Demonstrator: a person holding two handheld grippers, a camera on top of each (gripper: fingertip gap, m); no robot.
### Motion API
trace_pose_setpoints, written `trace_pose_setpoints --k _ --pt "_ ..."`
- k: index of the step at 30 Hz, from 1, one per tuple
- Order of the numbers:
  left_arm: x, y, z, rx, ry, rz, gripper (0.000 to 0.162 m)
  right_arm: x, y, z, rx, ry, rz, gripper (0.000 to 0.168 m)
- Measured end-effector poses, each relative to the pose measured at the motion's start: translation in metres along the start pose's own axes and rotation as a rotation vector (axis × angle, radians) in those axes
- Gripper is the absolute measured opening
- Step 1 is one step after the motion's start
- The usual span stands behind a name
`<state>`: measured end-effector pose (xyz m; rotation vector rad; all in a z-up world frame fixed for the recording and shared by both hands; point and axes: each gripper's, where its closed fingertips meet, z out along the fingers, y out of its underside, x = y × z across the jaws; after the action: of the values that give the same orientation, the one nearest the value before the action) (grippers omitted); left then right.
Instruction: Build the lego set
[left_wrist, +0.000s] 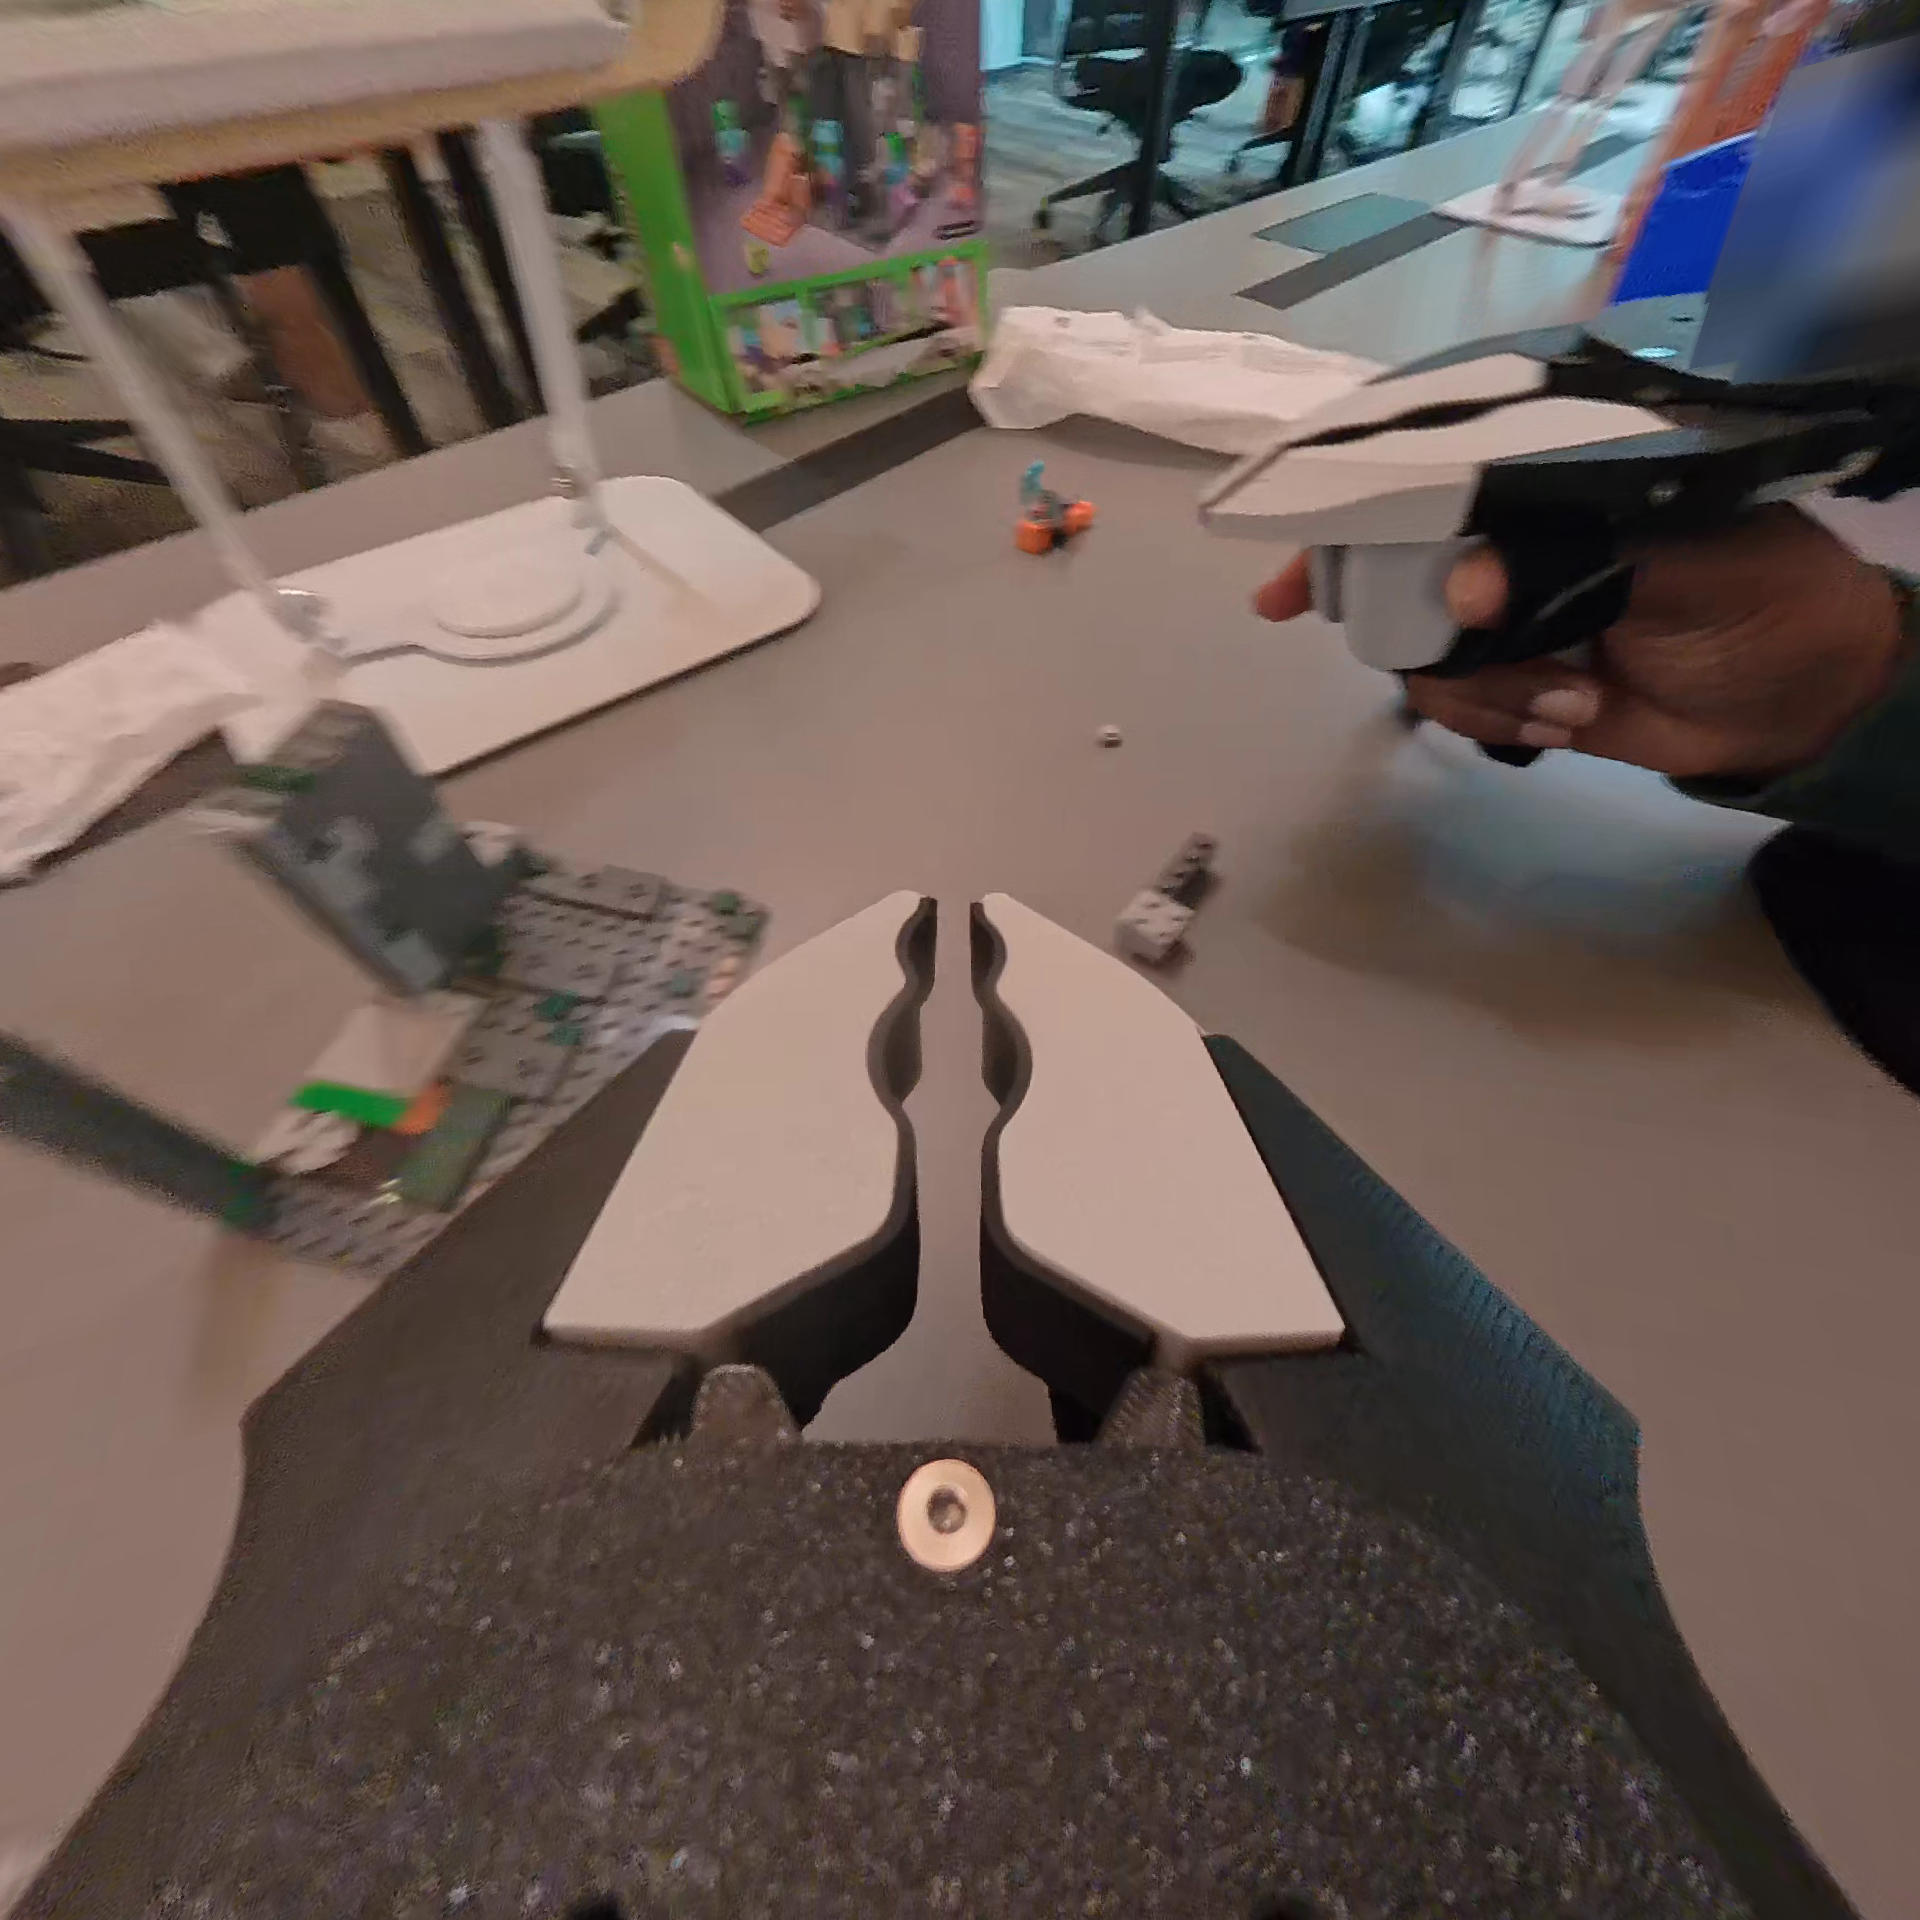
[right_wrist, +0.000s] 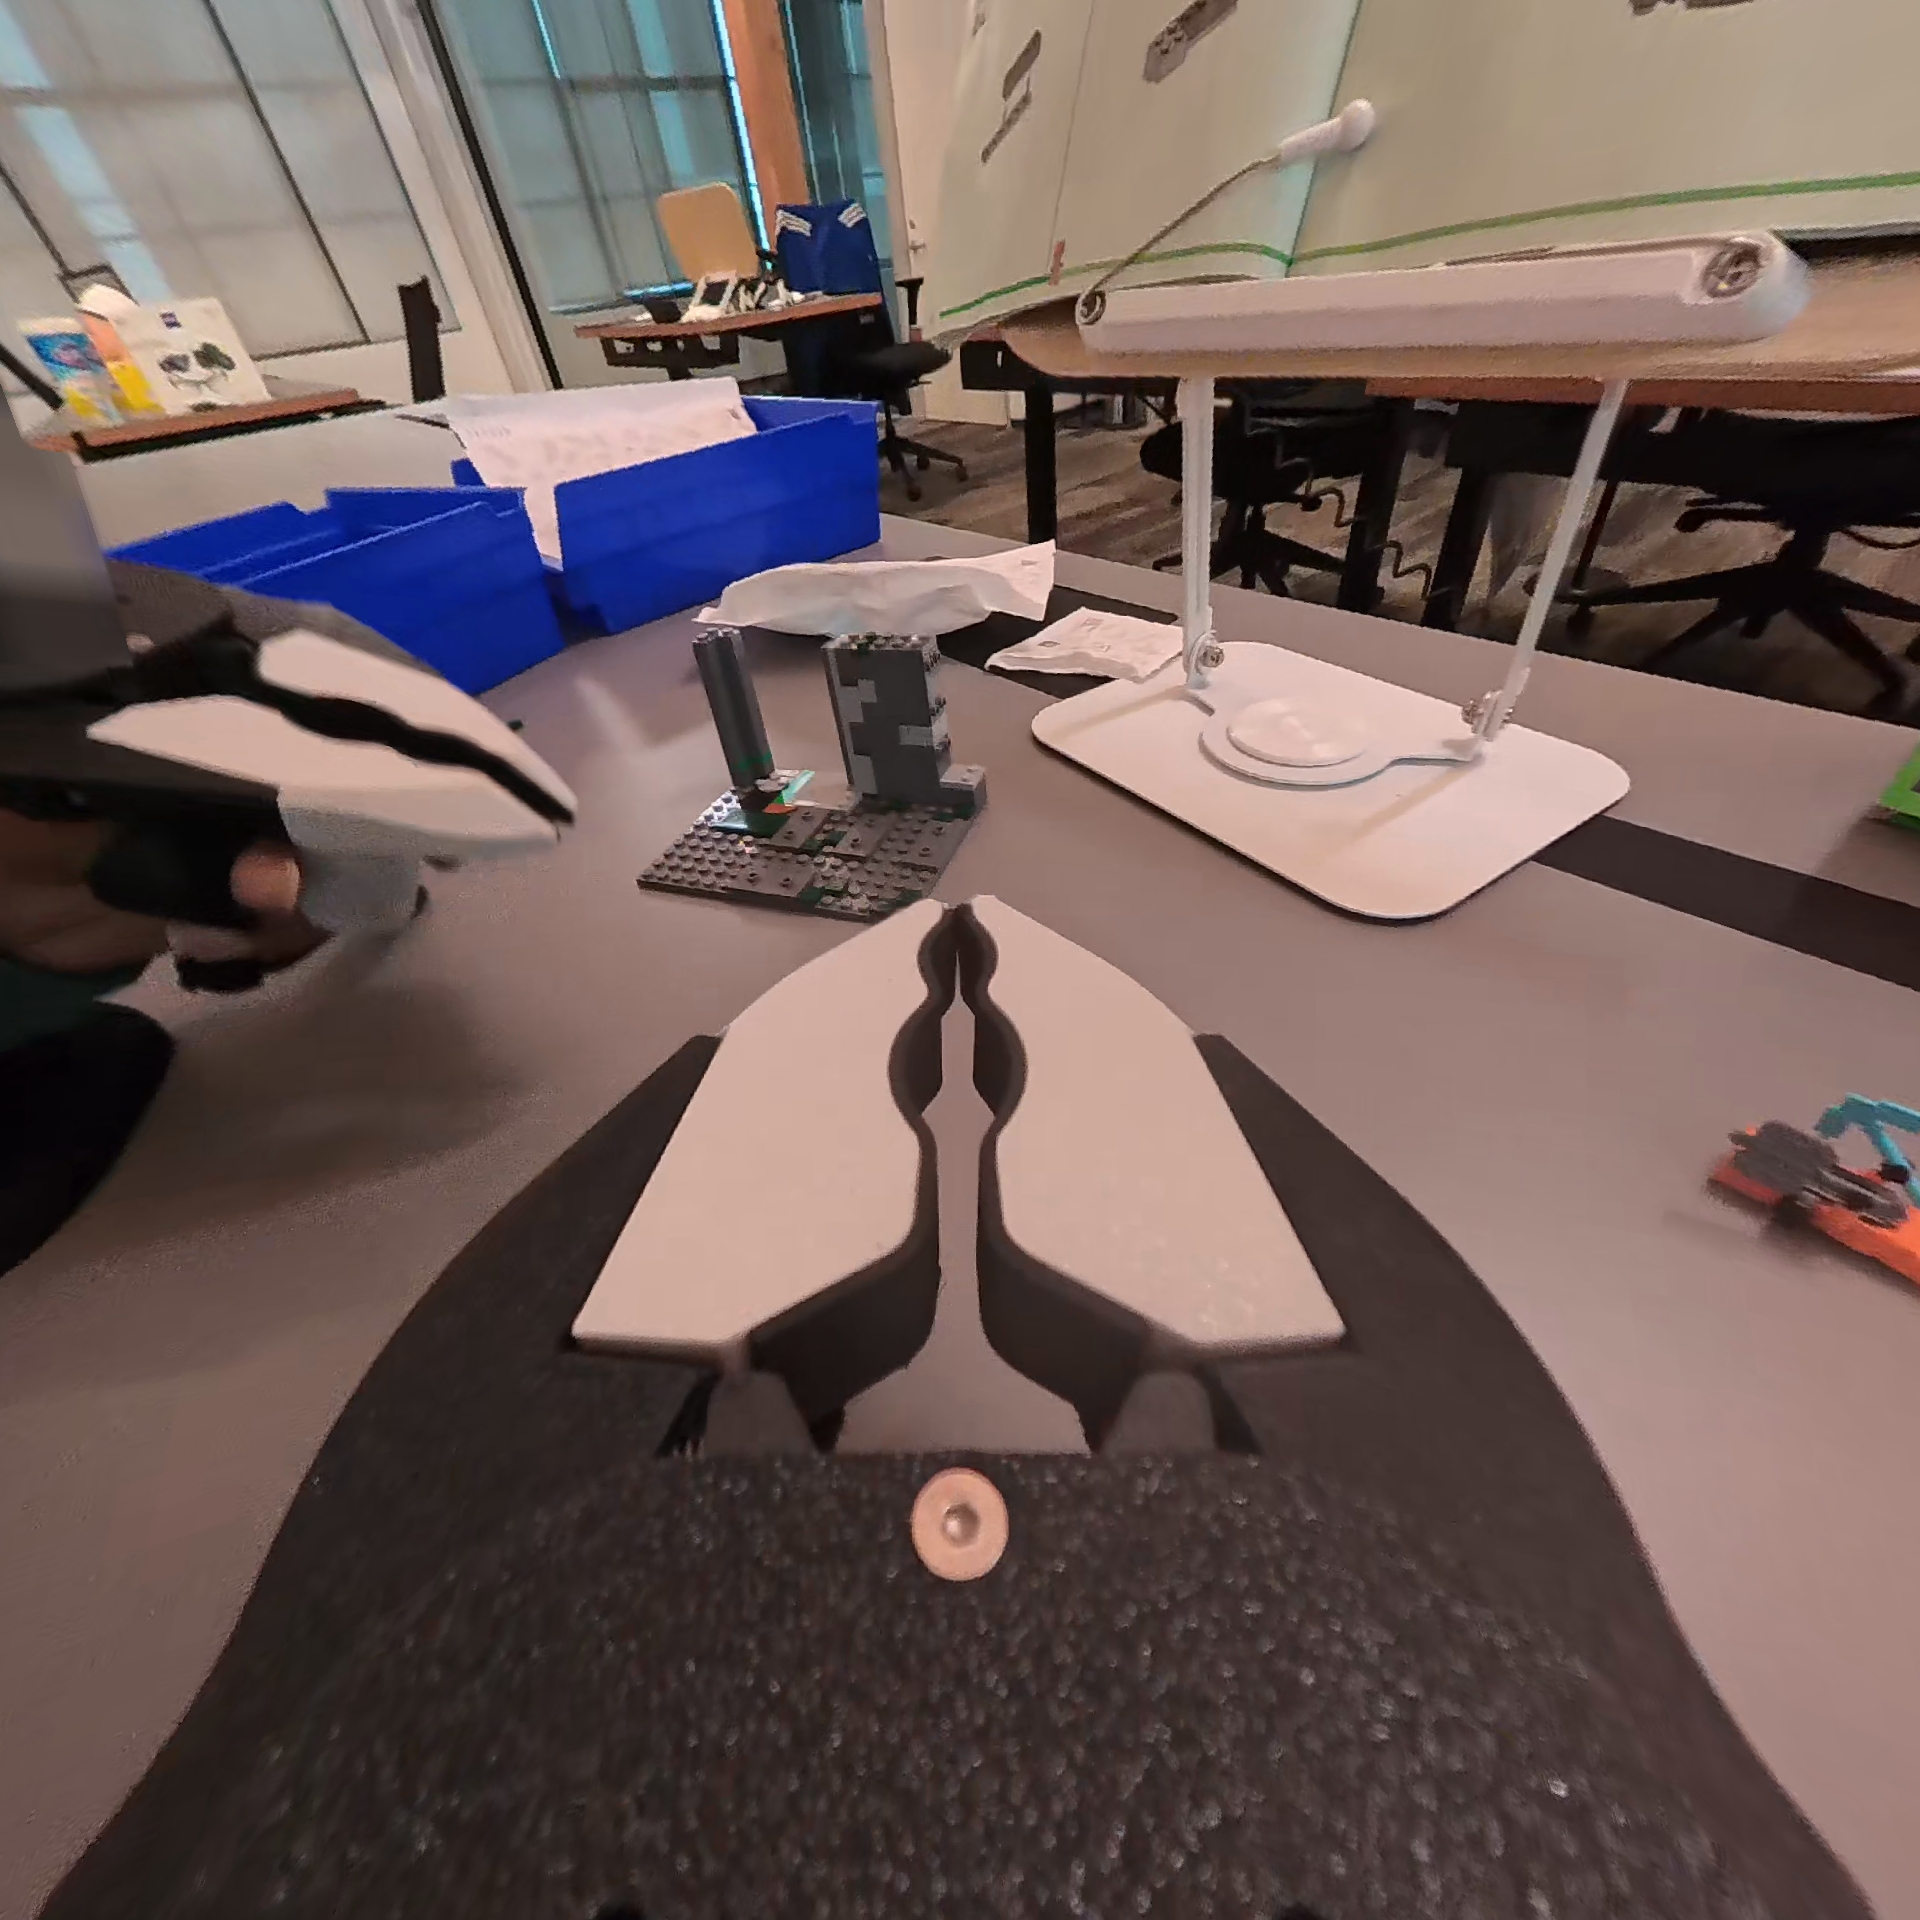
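A grey Lego build stands on a dark studded baseplate (right_wrist: 727, 862) with a wide tower (right_wrist: 894, 717) and a thin tower (right_wrist: 732, 707). In the left wrist view the build (left_wrist: 582, 987) is blurred at the left. My left gripper (left_wrist: 953, 909) hovers over the table with a narrow gap between its tips and nothing in it; it also shows in the right wrist view (right_wrist: 540, 810). Loose grey bricks (left_wrist: 1169, 904) lie just right of its tips. My right gripper (right_wrist: 956, 914) is shut with nothing between its pads, in front of the baseplate; in the left wrist view it (left_wrist: 1216, 499) shows at upper right.
A small orange and teal build (left_wrist: 1049, 514) (right_wrist: 1829, 1184) and a tiny pale piece (left_wrist: 1109, 736) lie on the table. A white lamp stand (right_wrist: 1330, 769) sits behind the baseplate. Blue bins (right_wrist: 623, 520), a Lego box (left_wrist: 831, 239) and crumpled white bags (left_wrist: 1143, 364) stand farther back. Spacing between my two grippers at the tips: around 12 centimeters.
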<state>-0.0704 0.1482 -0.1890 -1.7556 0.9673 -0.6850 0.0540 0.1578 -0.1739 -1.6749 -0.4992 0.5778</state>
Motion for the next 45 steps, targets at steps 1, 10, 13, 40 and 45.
trace_pose_setpoints --k 1,10,13,40,45 --pt "-0.014 -0.001 -0.008 -0.004 -0.050 0.010 0.006 0.001 0.000 -0.001 0.003 0.000 0.001 0.000" --pt "-0.146 0.035 -0.146 -0.133 -0.488 -0.151 0.017 -0.007 -0.004 -0.006 0.006 -0.026 -0.065 0.000" --pt "-0.149 0.066 -0.154 -0.247 -0.490 -0.187 0.026 -0.012 -0.001 -0.004 -0.005 -0.041 -0.075 0.000" --pt "-0.150 0.133 -0.104 -0.463 -0.411 -0.238 0.014 -0.018 0.013 0.000 -0.057 -0.075 -0.071 0.000" --pt "-0.170 0.105 -0.114 -0.351 -0.502 -0.265 0.034 -0.018 0.010 -0.001 -0.046 -0.080 -0.064 0.000"
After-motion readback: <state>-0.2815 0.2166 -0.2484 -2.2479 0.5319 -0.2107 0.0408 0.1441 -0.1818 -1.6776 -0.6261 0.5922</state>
